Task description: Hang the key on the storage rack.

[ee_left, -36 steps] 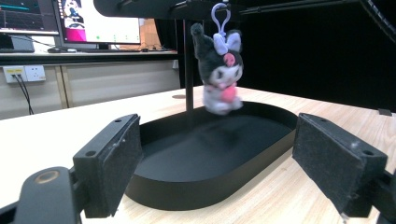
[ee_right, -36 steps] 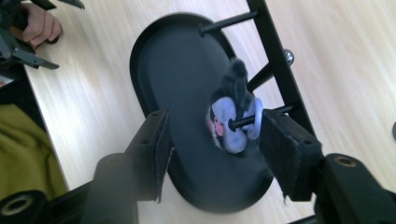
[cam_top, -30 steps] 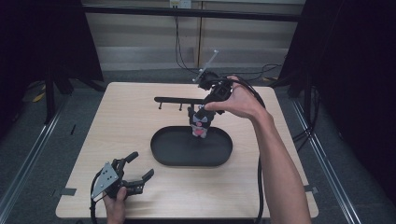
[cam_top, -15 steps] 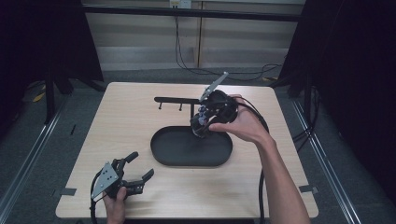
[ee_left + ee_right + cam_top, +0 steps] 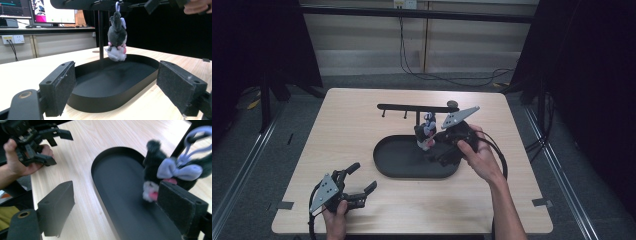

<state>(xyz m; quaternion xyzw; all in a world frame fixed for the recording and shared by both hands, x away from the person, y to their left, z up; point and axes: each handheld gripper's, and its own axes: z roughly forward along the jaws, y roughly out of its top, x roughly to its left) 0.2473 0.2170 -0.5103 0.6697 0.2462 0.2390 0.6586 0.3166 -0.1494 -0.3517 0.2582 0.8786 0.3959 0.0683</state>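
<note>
A small grey-and-white plush toy [image 5: 428, 131] with a lilac bow hangs by a loop from the black hook stand [image 5: 412, 107], above the far end of the black oval tray [image 5: 382, 165]. My right gripper [image 5: 430, 148] is open just to the right of the toy, low over the tray. In the right gripper view the toy [image 5: 160, 167] sits just past the right pad [image 5: 177, 207]; I cannot tell whether they touch. My left gripper [image 5: 362, 178] is open and holds nothing at the table's front left. Its view looks across the tray [image 5: 100, 100] at the hanging toy [image 5: 117, 37].
The stand's crossbar carries further bare hooks [image 5: 394, 115] to the left of the post [image 5: 100, 32]. Bare wooden table [image 5: 342, 130] lies left of and behind the tray. In the right gripper view the left gripper [image 5: 58, 147] and its hand appear at the upper left.
My right gripper has come down from above the toy and drawn back toward the front right. The toy still hangs on the stand. The left gripper has not moved.
</note>
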